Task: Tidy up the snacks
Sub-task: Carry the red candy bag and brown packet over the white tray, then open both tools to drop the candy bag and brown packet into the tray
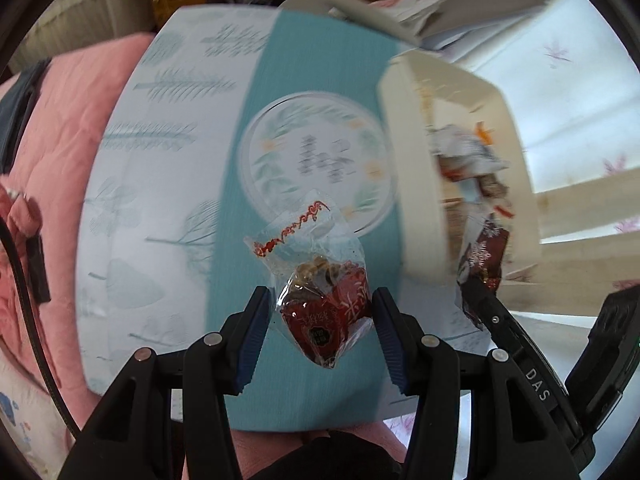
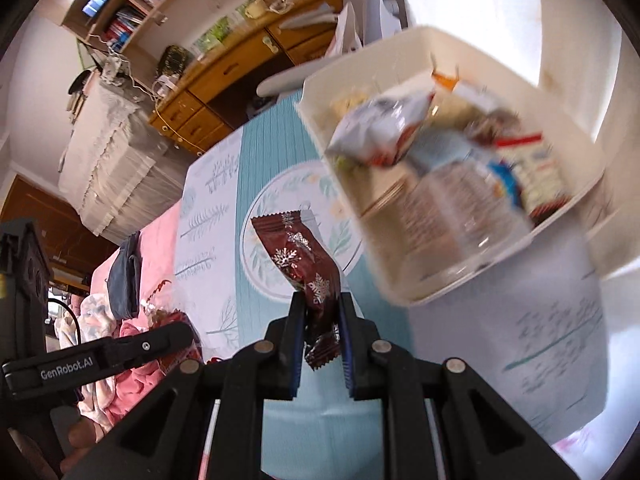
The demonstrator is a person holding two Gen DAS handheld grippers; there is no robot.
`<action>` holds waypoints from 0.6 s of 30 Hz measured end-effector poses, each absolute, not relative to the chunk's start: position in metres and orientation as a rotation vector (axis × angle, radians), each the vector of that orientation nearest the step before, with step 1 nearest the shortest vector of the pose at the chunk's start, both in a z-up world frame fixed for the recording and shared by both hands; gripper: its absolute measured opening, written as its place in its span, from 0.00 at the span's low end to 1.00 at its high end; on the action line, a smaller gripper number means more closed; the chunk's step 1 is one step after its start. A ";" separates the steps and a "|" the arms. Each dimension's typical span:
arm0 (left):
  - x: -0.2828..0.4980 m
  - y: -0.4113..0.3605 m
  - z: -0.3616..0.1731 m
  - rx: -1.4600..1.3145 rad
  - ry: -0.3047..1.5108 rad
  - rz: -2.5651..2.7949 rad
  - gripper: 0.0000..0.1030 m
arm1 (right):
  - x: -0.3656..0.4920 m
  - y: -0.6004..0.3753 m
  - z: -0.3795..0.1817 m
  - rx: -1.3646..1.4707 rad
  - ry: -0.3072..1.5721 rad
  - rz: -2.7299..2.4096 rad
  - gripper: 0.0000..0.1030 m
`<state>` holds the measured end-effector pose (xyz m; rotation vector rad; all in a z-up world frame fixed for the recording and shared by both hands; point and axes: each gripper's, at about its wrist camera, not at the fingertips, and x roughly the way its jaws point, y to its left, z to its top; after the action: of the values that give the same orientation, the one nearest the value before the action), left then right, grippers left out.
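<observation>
Both tongs point steeply down. Our left tongs [image 1: 320,312] clamp a clear snack packet [image 1: 320,300]; right tongs [image 2: 320,312] pinch a maroon snowflake wrapper [image 2: 308,264] beside the white bin [image 2: 404,280].

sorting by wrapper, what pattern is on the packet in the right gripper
Dark brown with silver snowflakes, on the packet in the right gripper; right wrist view shows it best.

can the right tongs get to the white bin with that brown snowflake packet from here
Probably yes: the right tongs, shut on the brown snowflake packet, sit just beside the open-topped white bin, with nothing between them.

2 grippers [image 1: 318,308] [image 2: 320,312], 2 held snack packets [image 1: 324,304] [image 2: 308,276], 1 bin [image 2: 400,60]
</observation>
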<state>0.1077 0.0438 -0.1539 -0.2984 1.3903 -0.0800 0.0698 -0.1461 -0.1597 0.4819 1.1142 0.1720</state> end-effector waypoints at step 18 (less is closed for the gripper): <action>0.119 -0.106 -0.143 -0.270 1.208 -0.170 0.50 | 0.079 -0.263 -0.142 0.371 1.000 0.244 0.15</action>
<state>0.1190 -0.1056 -0.1425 -0.2703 1.2077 -0.1701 0.0794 -0.2631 -0.1416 0.3706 1.0003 0.2436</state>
